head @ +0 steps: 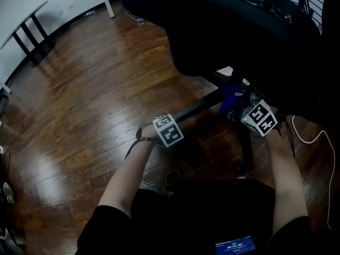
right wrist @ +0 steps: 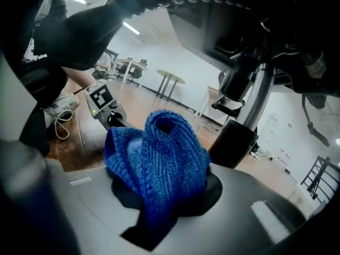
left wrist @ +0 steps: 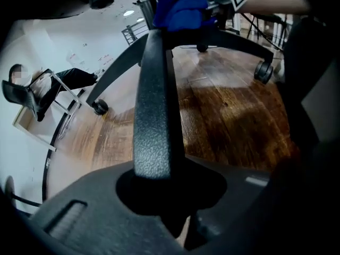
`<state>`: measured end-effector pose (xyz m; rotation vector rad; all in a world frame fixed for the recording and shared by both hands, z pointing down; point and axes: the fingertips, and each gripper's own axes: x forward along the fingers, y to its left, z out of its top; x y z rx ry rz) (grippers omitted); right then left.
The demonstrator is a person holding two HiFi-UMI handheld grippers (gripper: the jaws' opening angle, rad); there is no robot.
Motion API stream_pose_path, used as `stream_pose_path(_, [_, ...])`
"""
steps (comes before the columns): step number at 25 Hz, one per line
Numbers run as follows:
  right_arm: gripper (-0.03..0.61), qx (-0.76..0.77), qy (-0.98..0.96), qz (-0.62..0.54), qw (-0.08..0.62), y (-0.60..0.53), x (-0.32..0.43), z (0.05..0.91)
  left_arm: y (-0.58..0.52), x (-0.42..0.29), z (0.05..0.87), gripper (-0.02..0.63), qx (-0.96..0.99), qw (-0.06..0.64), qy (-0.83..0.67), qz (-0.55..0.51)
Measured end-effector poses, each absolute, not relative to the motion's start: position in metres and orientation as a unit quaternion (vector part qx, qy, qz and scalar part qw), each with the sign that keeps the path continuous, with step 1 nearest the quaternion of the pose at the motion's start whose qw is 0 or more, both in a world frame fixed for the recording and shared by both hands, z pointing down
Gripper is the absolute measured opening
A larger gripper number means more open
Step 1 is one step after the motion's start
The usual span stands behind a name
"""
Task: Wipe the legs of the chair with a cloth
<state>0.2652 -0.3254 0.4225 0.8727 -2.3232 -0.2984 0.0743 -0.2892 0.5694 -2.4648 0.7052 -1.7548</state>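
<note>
My left tool (left wrist: pixel 159 187) is clamped on the outer end of a black chair leg (left wrist: pixel 154 110), which runs away from the jaws toward the hub. My right tool (right wrist: pixel 162 201) is closed on a bunched blue cloth (right wrist: pixel 156 158). The cloth sits at the hub end of that same leg, just beside the chair's centre column (right wrist: pixel 238 142). A castor (left wrist: pixel 99 107) on a neighbouring leg rests on the wooden floor (head: pixel 79 116) under the chair.

nubbly blue cloth (right wrist: pixel 159 163), seemingly plastic pebbled leg (left wrist: pixel 154 116)
</note>
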Motion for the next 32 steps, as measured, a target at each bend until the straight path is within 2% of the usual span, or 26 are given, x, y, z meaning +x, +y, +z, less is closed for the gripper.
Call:
stream_pose_path(6, [0.084,0.318,-0.888,-0.088,0.319,-0.278,0.275,0.437,-0.294,0.080,0.570,0.081,-0.795,0.033,0.232,-0.559])
stream_pose_path(11, [0.084,0.225,-0.901,-0.056,0.366,-0.163,0.278,0.471,-0.292,0.079,0.570,0.081,-0.802,0.043,0.237,-0.547])
stream_pose_path(16, [0.083,0.206,-0.913,-0.020,0.351,-0.104,0.286,0.482,-0.293,0.077,0.568,0.081,-0.803,0.045,0.241,-0.544])
stream_pose_path(21, [0.081,0.189,-0.906,-0.050,0.376,-0.135,0.283,0.480,-0.294,0.079,0.568,0.081,-0.801,0.046,0.243,-0.545])
stream_pose_path(28, [0.081,0.308,-0.884,-0.085,0.341,-0.284,0.275,0.436,-0.294,0.080,0.566,0.081,-0.804,0.050,0.244,-0.541])
stream_pose_path(32, [0.082,0.352,-0.873,-0.083,0.327,-0.321,0.273,0.425,-0.296,0.081,0.567,0.081,-0.803,0.053,0.246,-0.540])
